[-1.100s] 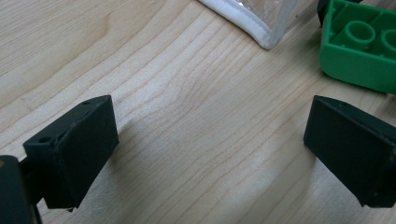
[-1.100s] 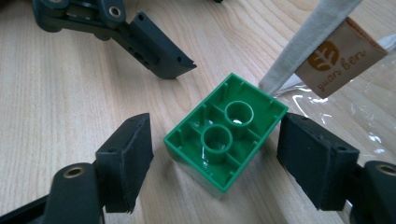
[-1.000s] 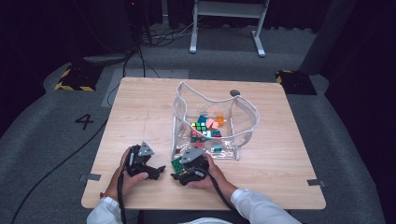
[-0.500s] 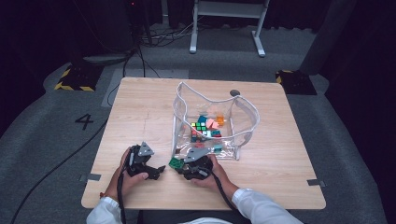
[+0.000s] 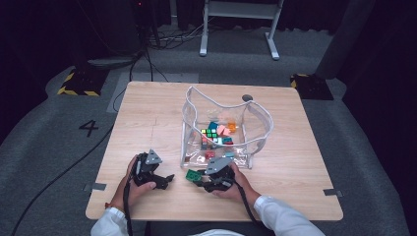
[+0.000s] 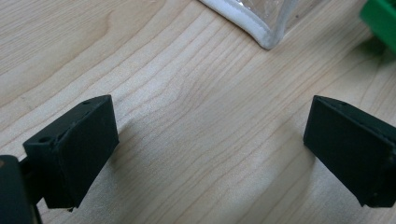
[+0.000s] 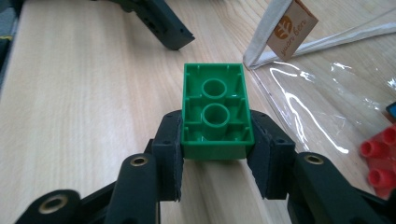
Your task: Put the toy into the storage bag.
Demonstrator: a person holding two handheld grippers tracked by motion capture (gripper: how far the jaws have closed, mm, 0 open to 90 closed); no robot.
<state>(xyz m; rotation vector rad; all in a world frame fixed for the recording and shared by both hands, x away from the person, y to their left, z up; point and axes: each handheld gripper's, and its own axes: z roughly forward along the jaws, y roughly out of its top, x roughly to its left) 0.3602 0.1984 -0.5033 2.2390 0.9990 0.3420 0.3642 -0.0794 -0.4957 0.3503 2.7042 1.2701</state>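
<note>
My right gripper (image 7: 214, 149) is shut on a green brick (image 7: 215, 109), which is turned underside up, its hollow tubes showing. In the high view the green brick (image 5: 193, 175) hangs just over the table, left of the right gripper (image 5: 199, 178) and in front of the clear bag (image 5: 223, 132). My left gripper (image 5: 167, 179) stands open near the table's front left, jaws wide apart over bare wood (image 6: 205, 140). In the left gripper view the bag's white-trimmed corner (image 6: 261, 32) and an edge of the green brick (image 6: 380, 18) lie ahead.
The clear plastic bag holds a colour-puzzle cube (image 5: 210, 133) and several bricks in red, orange, pink and teal. A red brick (image 7: 380, 158) shows through the bag wall. A tan label (image 7: 292, 28) hangs at the bag's corner. A dark round mark (image 5: 247, 98) lies behind the bag.
My right gripper has drawn the green brick away from the bag's front edge, toward the left and the table's front. The left gripper has hardly moved.
</note>
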